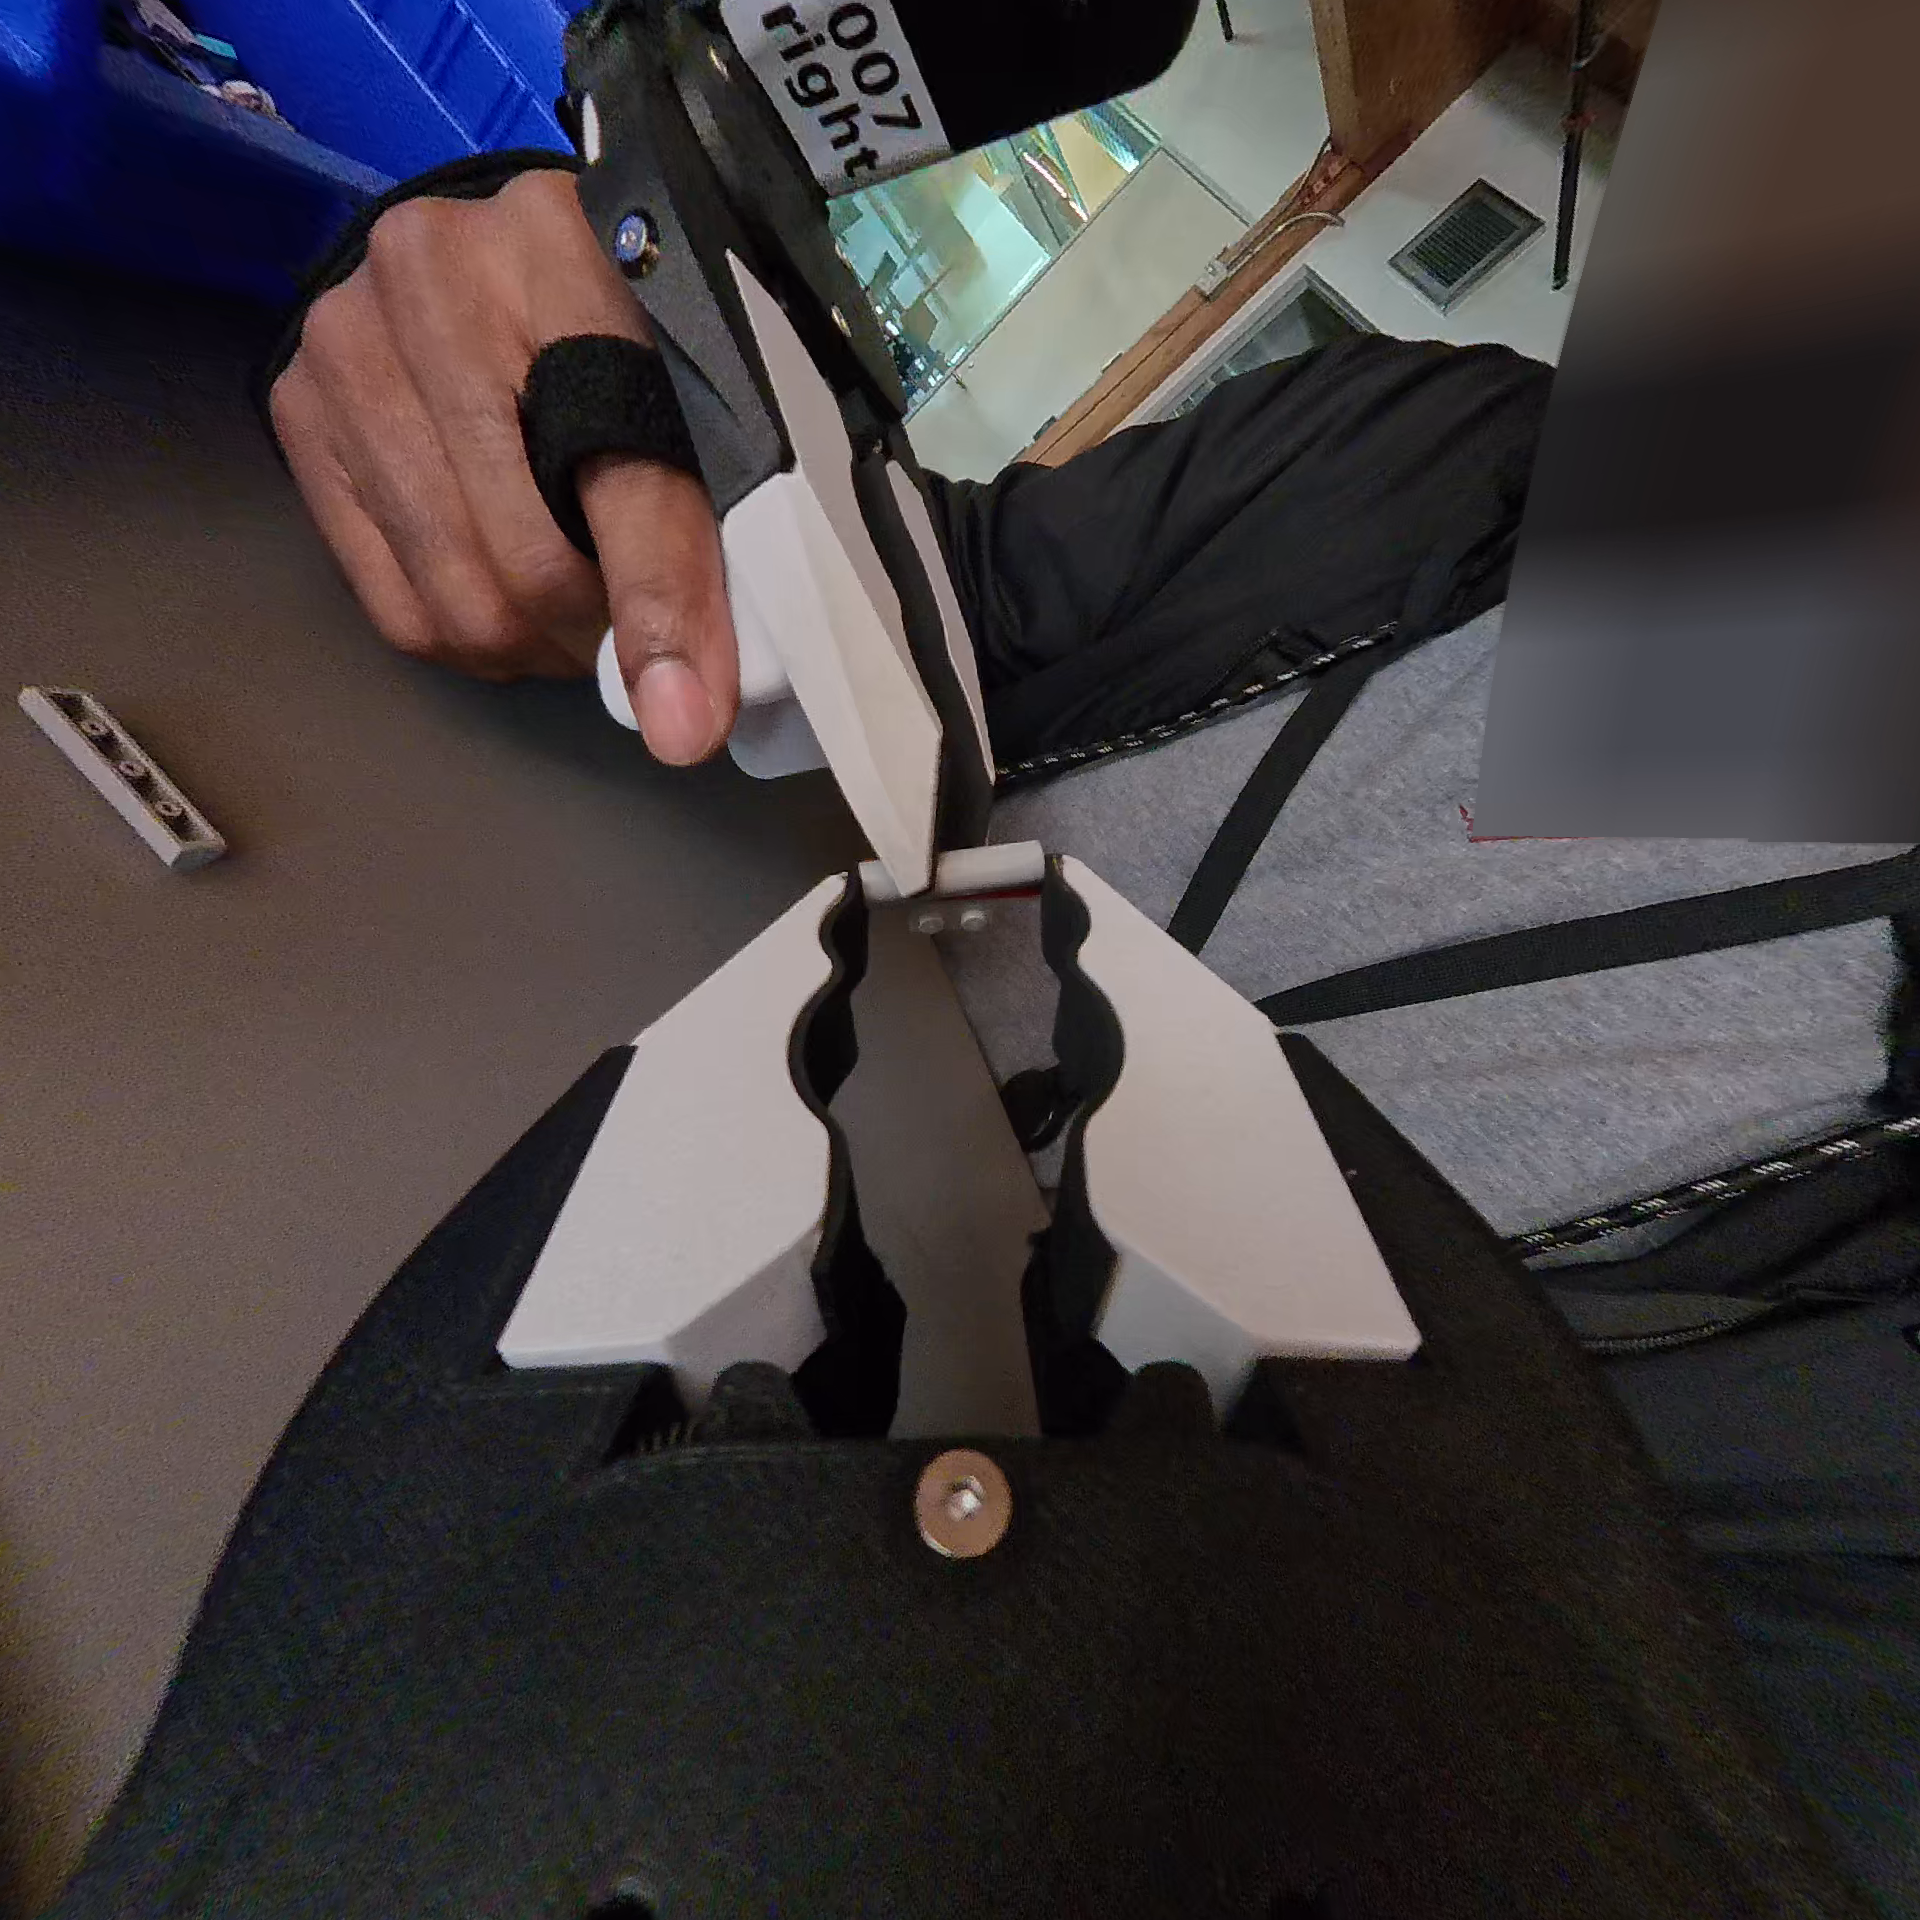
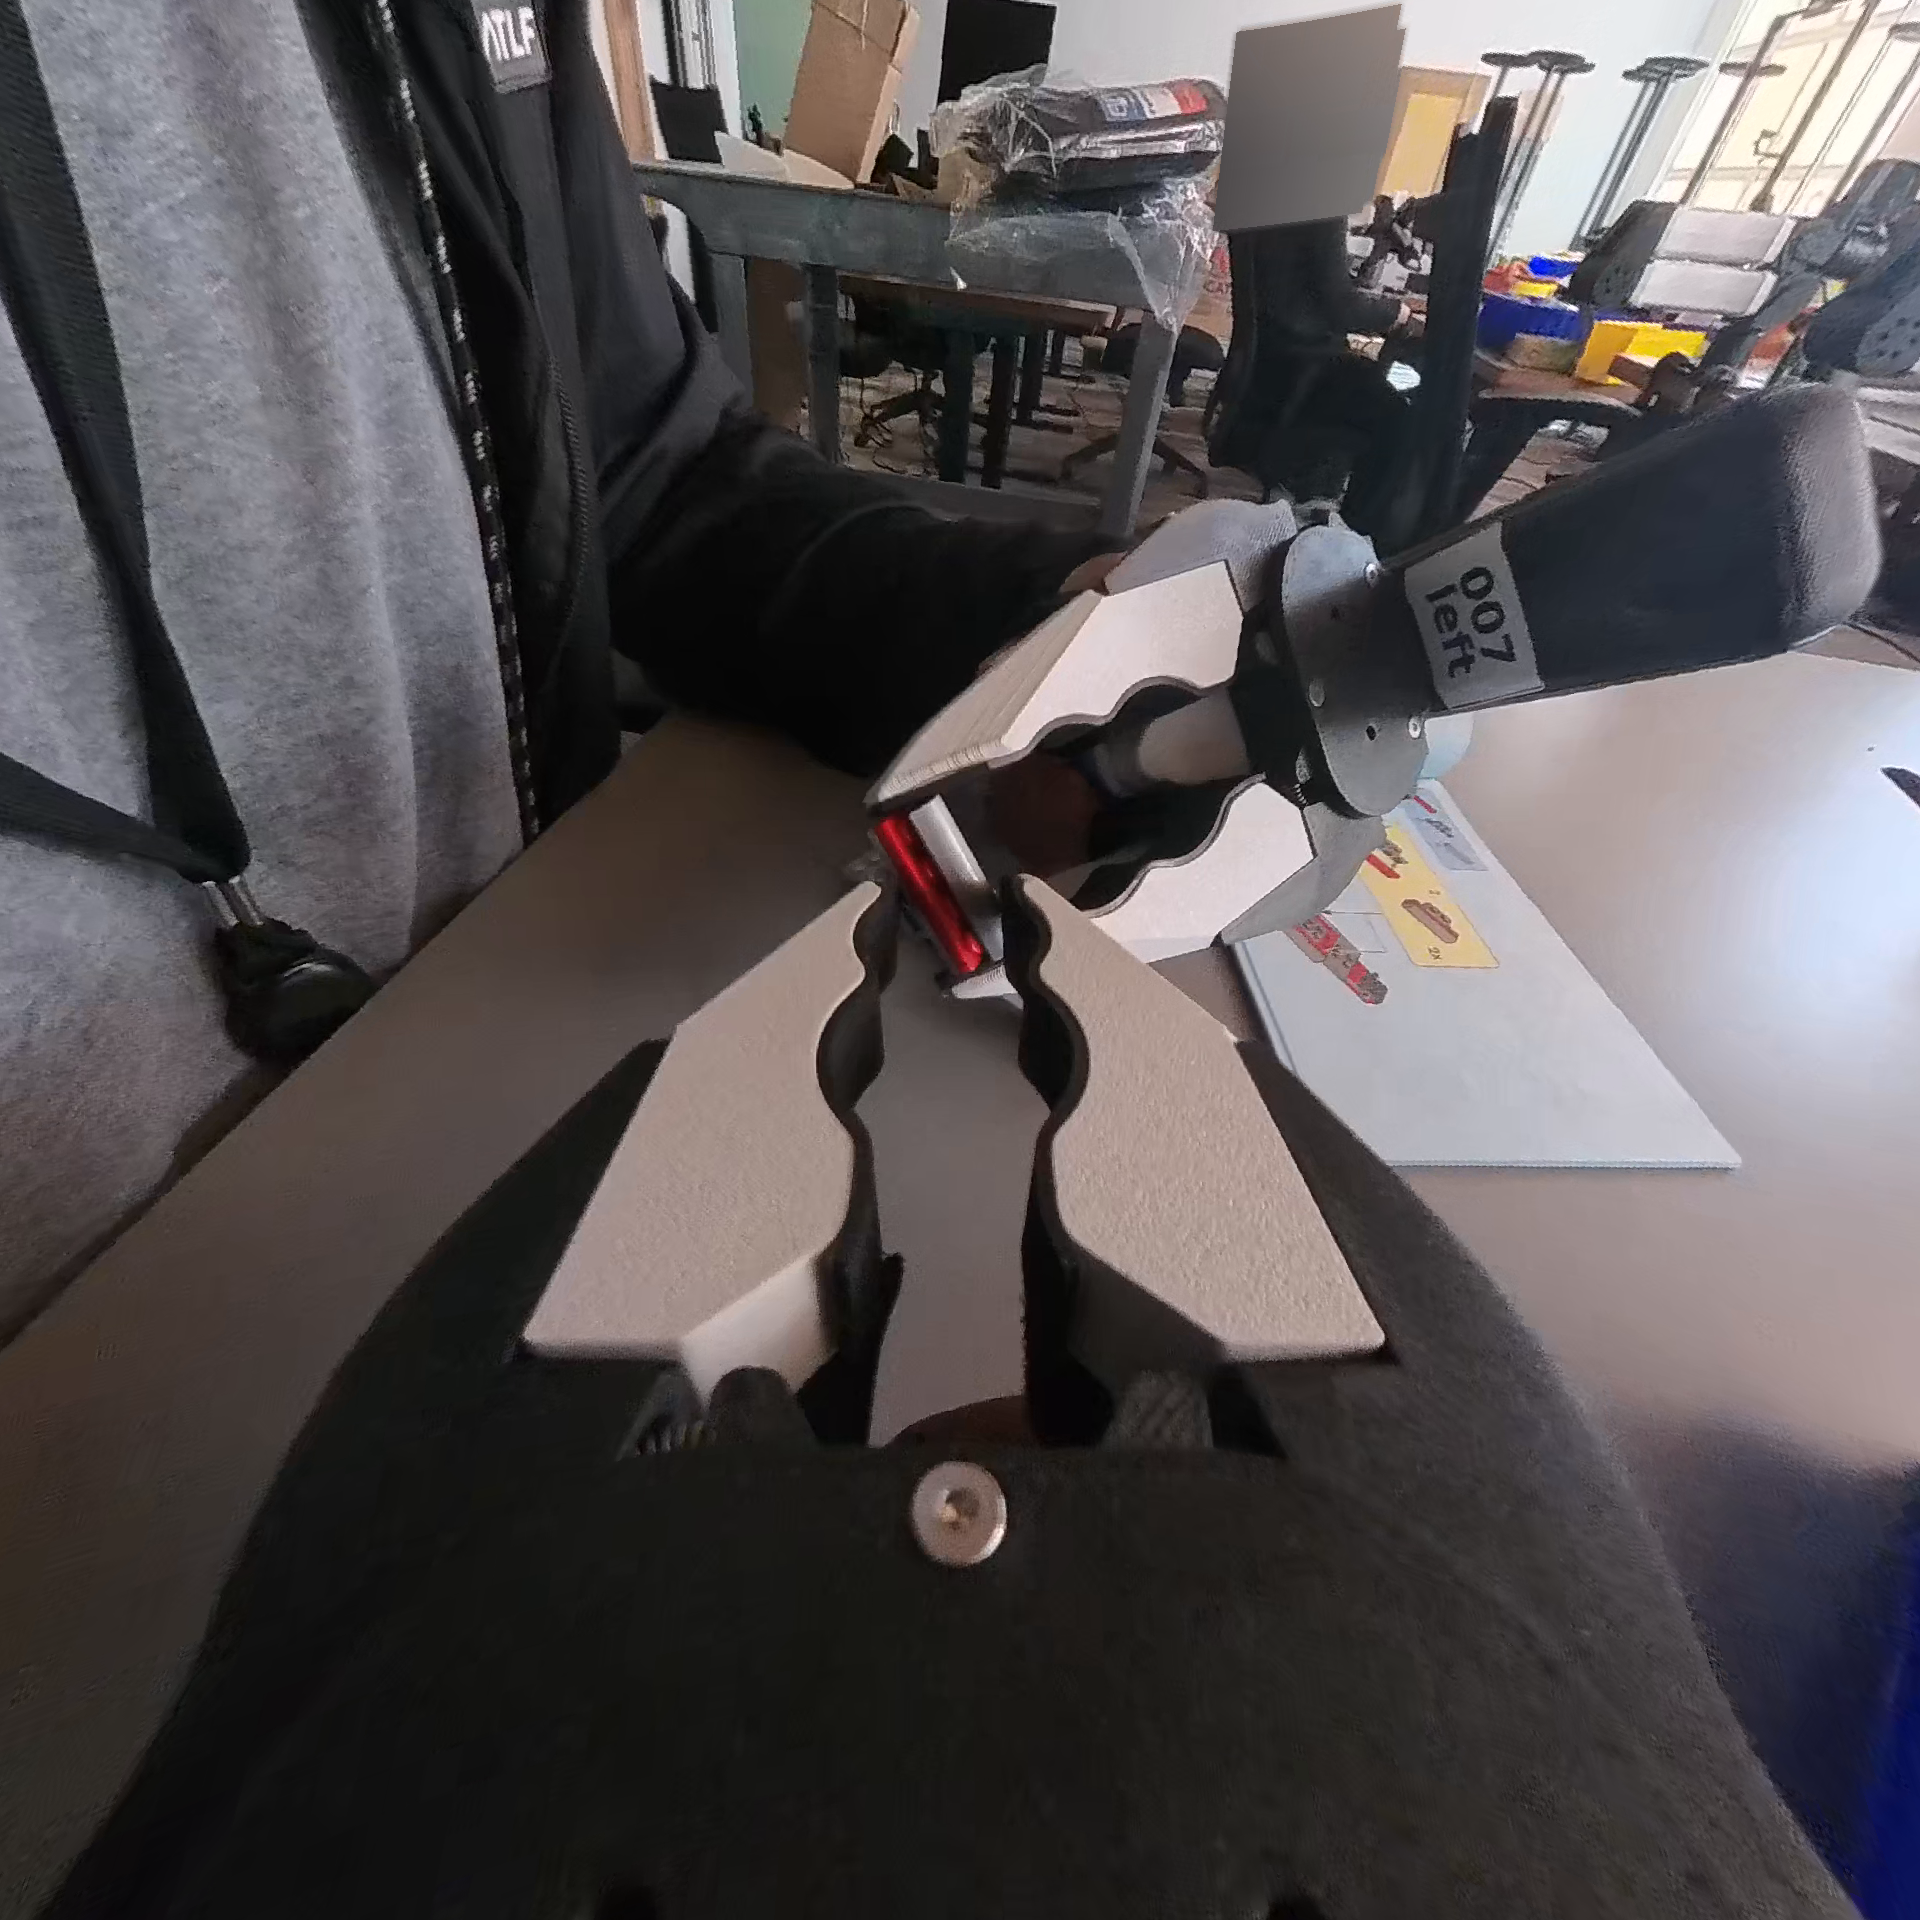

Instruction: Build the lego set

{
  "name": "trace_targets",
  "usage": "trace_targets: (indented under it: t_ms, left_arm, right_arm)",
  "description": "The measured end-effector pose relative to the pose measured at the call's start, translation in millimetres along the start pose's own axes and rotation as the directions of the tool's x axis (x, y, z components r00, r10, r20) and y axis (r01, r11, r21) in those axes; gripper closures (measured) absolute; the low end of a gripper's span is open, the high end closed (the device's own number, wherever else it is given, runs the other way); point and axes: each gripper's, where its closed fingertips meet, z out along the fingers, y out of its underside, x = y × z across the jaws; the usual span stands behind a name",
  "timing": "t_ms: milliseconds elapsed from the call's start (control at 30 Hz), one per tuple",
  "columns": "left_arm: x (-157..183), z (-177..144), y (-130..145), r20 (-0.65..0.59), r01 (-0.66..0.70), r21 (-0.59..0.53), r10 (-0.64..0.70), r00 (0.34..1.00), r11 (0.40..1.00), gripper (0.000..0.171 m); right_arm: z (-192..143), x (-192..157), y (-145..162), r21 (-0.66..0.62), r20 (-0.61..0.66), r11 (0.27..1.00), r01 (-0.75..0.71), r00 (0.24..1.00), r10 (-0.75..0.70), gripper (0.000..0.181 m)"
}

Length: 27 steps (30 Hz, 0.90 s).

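Soft daylight enters from windows at two o'clock in the right wrist view; fisheye bending and blur soften both frames' edges

opposed wrist views, close (shared lego assembly point(image 1: 954, 878))

Both hand-held grippers on red-and-white lego piece point(image 2: 940, 914), booklet point(image 2: 1455, 1039) beside

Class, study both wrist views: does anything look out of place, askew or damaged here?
One grey lego plate lies studs-down, alone on the dark table, away from the red-and-white assembly held between the two grippers. The instruction booklet sits at an angle. Nothing looks spilled or damaged.
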Motion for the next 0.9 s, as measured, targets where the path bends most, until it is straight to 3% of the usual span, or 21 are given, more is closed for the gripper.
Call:
trace_targets:
  t_ms: [633,900]
  left_arm:
    - [-7.5,-12.0,-13.1,0.052,0.005,0.079,-0.009,0.999,0.997,0.138]
    - [-16.9,-25.0,-22.4,0.139,-0.024,0.128,0.006,0.990,0.991,0.142]
  right_arm:
    - [-4.5,24.1,-3.0,0.064,-0.104,0.994,-0.085,0.990,0.091,0.163]
    - [-10.8,37.3,-0.2,0.066,-0.160,0.988,-0.137,0.976,0.146,0.163]
